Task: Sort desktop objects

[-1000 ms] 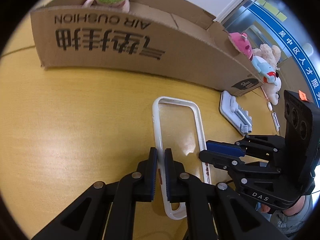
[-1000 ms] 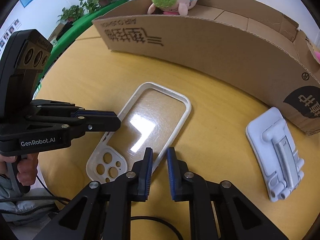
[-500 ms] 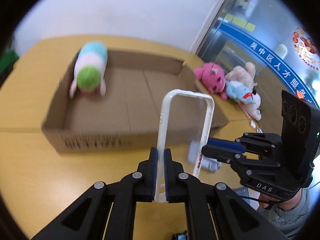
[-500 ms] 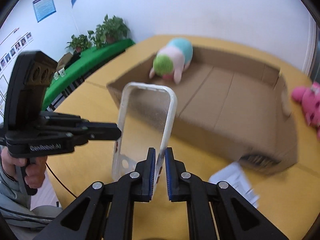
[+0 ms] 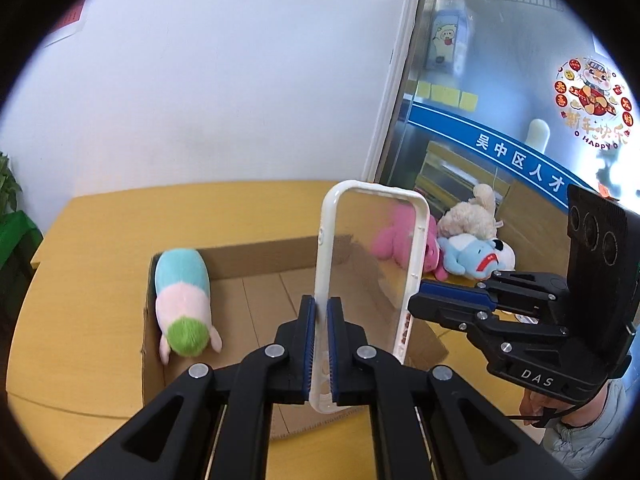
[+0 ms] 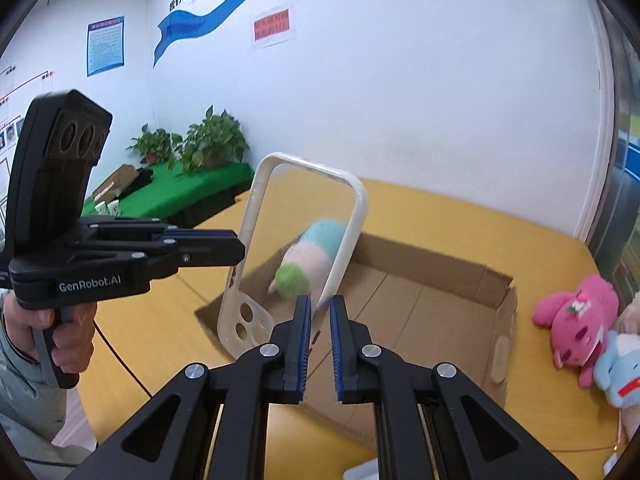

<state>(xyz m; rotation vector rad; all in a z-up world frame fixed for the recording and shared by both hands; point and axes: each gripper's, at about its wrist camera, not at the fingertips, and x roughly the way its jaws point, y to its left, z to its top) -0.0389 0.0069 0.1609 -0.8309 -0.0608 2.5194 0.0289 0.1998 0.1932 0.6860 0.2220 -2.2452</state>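
A clear phone case with a white rim (image 5: 326, 248) is held upright in the air above the open cardboard box (image 5: 256, 296). My left gripper (image 5: 321, 312) is shut on its left rim. My right gripper (image 6: 320, 312) is shut on its right rim (image 6: 352, 232). The case also shows in the right wrist view, camera holes (image 6: 246, 318) at the bottom. A green, pink and blue plush toy (image 5: 184, 300) lies in the box's left end; it shows through the case in the right wrist view (image 6: 308, 260).
The box stands on a yellow table (image 5: 80, 240). A pink plush (image 6: 576, 316), a blue plush (image 6: 618, 376) and a beige plush (image 5: 472, 216) lie on the table right of the box. A white phone stand corner (image 6: 362, 474) shows at the bottom edge.
Both grippers have lifted the phone case off the table and raised it above the box, tilting it upright. The views now look down into the box.
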